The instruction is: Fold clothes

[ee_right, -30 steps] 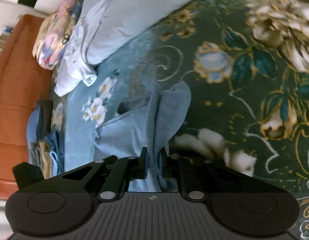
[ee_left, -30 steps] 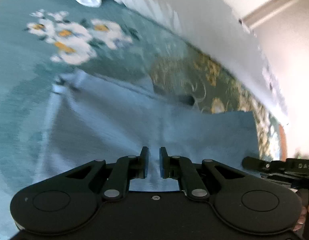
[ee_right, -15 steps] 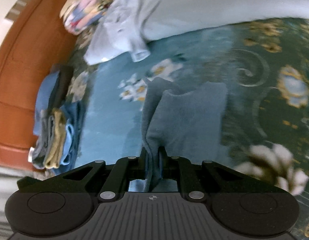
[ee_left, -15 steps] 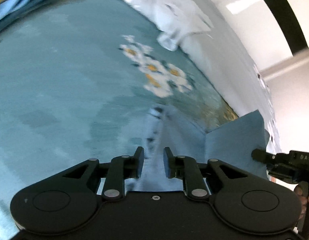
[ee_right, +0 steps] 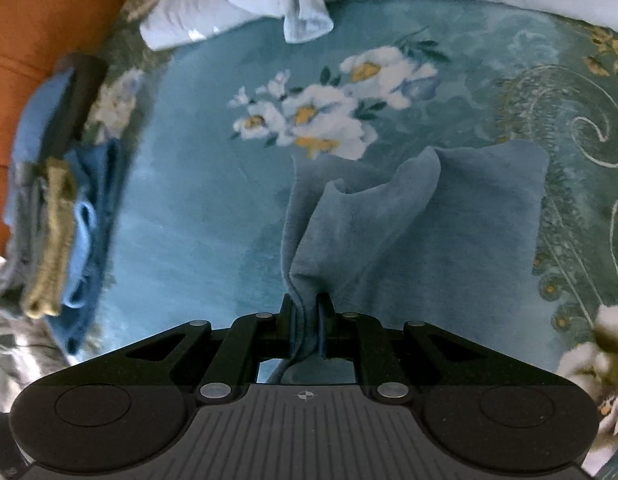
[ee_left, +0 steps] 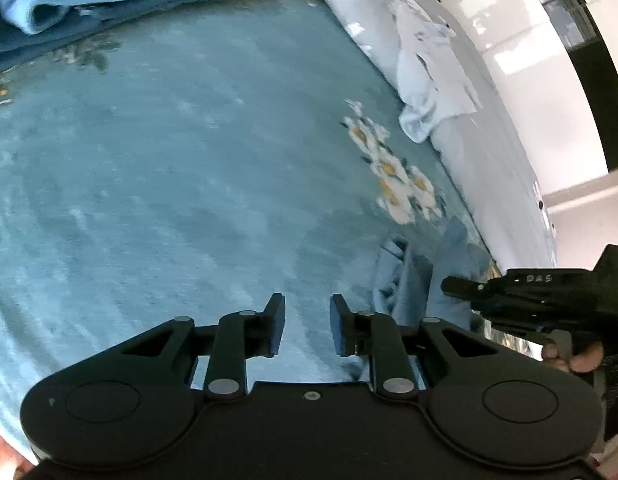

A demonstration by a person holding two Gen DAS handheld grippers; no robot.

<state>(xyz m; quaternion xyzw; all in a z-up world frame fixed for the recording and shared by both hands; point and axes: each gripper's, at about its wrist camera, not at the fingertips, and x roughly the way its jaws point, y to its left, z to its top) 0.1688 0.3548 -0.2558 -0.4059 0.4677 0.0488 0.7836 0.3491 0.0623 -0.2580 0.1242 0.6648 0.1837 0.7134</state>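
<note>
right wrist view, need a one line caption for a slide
Right gripper pinches a bunched blue cloth over the floral bedspread, folded stack at left.

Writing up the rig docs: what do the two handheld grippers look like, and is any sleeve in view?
Both are matte black. The left gripper has flat rectangular pads on linkage arms with silver pivot pins and round housings. The right gripper matches, with a ribbed grey deck and a small crosshair mark; its side reads "DAS" beside a green light. No sleeve can be made out.

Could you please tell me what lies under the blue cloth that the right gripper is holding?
Under the blue cloth, gripped by the right gripper, lies the teal floral bedspread, visible around its edges. The part directly beneath the cloth is covered and cannot be seen.
</note>
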